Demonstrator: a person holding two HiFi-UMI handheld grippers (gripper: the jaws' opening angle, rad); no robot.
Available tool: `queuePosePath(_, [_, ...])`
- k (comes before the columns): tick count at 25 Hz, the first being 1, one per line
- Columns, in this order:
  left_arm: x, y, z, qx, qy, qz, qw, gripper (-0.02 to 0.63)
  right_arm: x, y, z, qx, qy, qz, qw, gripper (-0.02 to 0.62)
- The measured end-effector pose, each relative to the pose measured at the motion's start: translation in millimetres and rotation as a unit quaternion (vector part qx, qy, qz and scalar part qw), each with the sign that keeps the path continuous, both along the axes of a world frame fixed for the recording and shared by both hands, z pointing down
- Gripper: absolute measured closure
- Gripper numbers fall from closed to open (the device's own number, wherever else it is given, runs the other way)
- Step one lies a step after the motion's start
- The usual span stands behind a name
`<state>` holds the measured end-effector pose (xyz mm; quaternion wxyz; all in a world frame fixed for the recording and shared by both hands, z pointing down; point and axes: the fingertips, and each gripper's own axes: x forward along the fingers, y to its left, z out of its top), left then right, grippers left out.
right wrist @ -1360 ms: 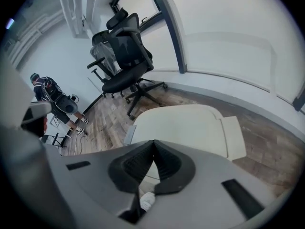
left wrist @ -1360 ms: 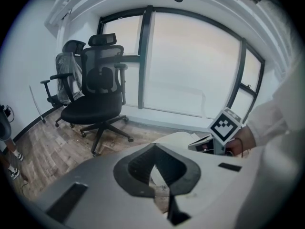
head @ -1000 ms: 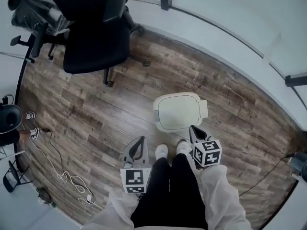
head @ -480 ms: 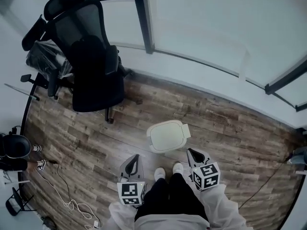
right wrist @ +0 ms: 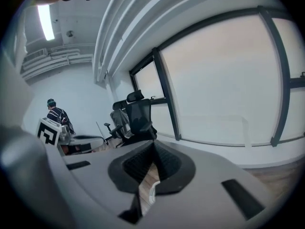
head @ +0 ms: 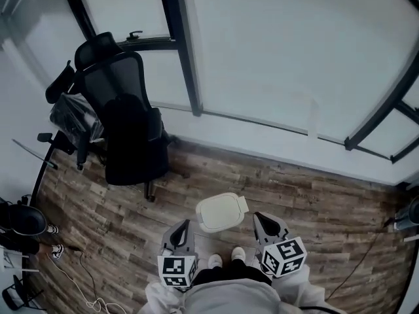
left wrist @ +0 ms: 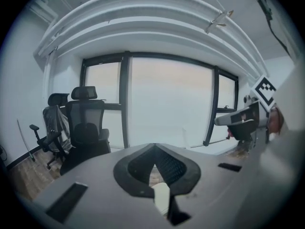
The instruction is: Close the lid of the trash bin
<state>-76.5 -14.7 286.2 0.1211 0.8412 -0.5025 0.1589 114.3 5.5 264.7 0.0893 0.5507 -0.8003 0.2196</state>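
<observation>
Cream plastic trash bin (head: 220, 212), lid down, being flanked on brown wood floor (head: 314, 201) by left gripper (head: 182, 226) and right gripper (head: 260, 217); both jaws being held together, nothing gripped.

The head view looks steeply down from high over the trash bin (head: 221, 212); both low gripper views share the window (left wrist: 167, 104) and chair (left wrist: 86, 132).

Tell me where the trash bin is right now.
Head view, lower centre: the bin stands on the floor just ahead of the person's shoes, between the left gripper and right gripper, with the black chair farther back on its left.
</observation>
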Motion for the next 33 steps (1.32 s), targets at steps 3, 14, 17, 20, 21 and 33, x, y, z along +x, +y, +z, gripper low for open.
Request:
queuePosePath(3, [6,1,-22,0.014,0.003,0.003,0.9999,0.598,5,5,-34,0.028,-0.006,0.012,1.0,0.571])
queuePosePath(14, [15,-2,-73,0.059,0.012,0.002,0.9982,0.598,10,11,-72,0.068,-0.001,0.023,0.997,0.572])
queuePosePath(17, [18,1,-71,0.055,0.012,0.005,0.9984,0.598,15,15,-69,0.064,-0.001,0.025,0.998,0.572])
queuePosePath(20, [23,4,-68,0.052,0.009,0.008,0.9986,0.598,21,16,-66,0.061,-0.003,0.028,0.998,0.572])
queuePosePath(21, [24,4,-68,0.052,0.009,0.008,0.9986,0.598,21,17,-66,0.061,-0.004,0.029,0.998,0.572])
queuePosePath(33, [22,-2,-57,0.044,0.005,0.003,0.999,0.598,23,10,-57,0.057,-0.003,0.03,0.998,0.572])
